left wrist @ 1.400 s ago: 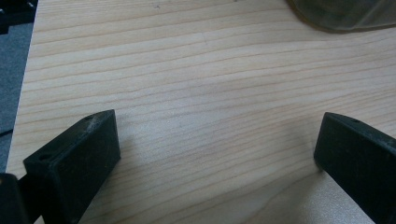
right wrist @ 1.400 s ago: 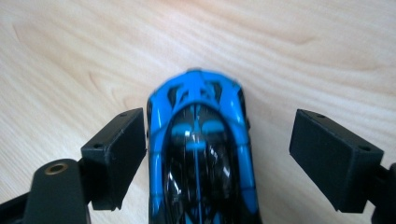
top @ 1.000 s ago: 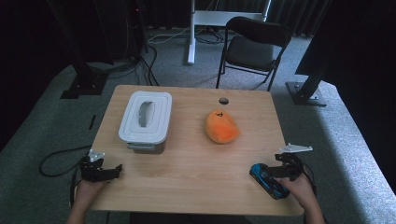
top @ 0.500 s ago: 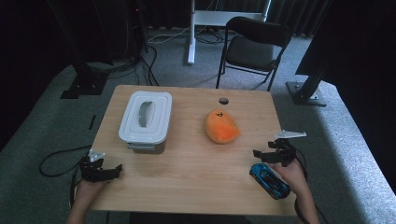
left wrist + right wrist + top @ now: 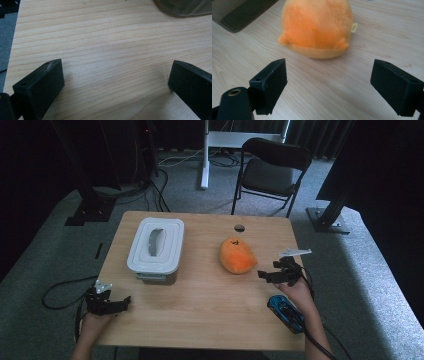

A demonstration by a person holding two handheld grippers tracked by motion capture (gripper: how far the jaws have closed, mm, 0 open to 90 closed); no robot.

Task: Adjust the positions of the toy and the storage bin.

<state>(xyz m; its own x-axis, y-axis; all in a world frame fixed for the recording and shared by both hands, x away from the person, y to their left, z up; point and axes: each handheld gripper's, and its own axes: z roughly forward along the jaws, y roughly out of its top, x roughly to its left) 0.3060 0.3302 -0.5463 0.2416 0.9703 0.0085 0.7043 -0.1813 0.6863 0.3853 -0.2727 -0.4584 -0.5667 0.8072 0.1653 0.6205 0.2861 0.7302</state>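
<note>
While the right gripper (image 5: 268, 276) is lining up, nothing's grabbed yet.
Jaws wide apart, orange plush (image 5: 316, 27) sitting at 12 o'clock; left gripper (image 5: 119, 303) is idling, jaws apart too.

plush toy (image 5: 317, 27), small tag (image 5: 354, 27) seemingly unreadable

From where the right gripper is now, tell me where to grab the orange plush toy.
Probably across the rounded body of the orange plush toy, coming straight in from the flat-bottomed end facing the right gripper. Its open jaws already frame that end, and the soft bulge should compress between them.
</note>
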